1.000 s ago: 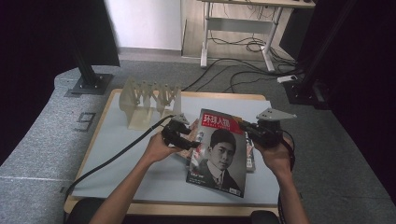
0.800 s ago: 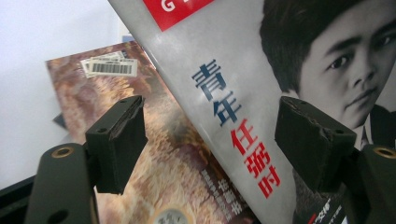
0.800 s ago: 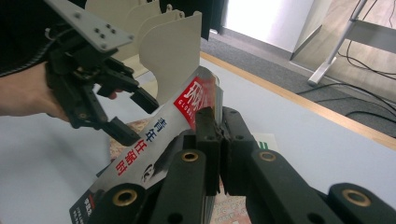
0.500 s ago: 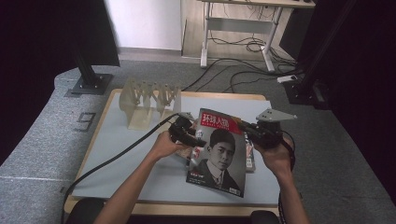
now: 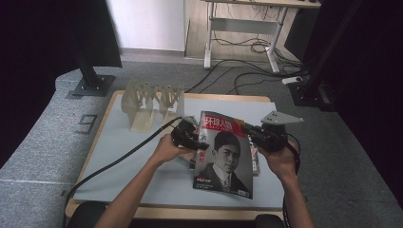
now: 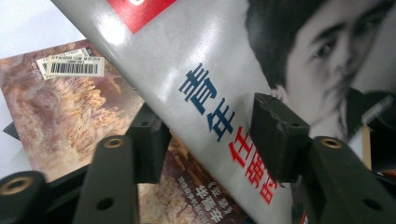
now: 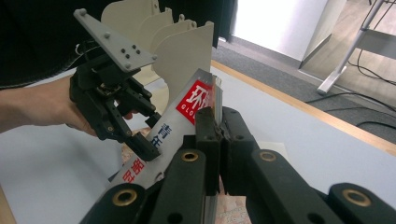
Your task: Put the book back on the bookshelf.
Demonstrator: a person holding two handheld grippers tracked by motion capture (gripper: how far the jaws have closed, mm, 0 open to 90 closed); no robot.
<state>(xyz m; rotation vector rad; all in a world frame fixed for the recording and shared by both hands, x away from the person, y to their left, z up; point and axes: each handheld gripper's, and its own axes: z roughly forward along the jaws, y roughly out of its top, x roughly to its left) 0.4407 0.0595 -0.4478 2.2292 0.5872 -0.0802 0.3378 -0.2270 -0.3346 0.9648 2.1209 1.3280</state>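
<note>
A magazine [image 5: 223,152] with a portrait cover is held tilted above the table. My right gripper [image 5: 249,130] is shut on its right edge, and in the right gripper view the jaws [image 7: 217,116] pinch that edge. At the left edge is my left gripper [image 5: 197,142], whose jaws have just been closing. In the left gripper view one jaw lies over the cover [image 6: 196,70] and the other beside it, with a wide gap [image 6: 210,130]. Below lies a second magazine [image 6: 70,112] with a brown cover and a barcode label.
A cream slotted rack [image 5: 152,102] stands at the back left of the pale mat [image 5: 128,156], and it also rises behind the left gripper [image 7: 140,135] in the right gripper view. The wooden table edge [image 5: 228,98] runs along the back. A black cable [image 5: 119,159] trails left.
My left gripper has edged right onto the magazine's left edge and its jaws have narrowed. The right gripper and the magazine have stayed in place.
</note>
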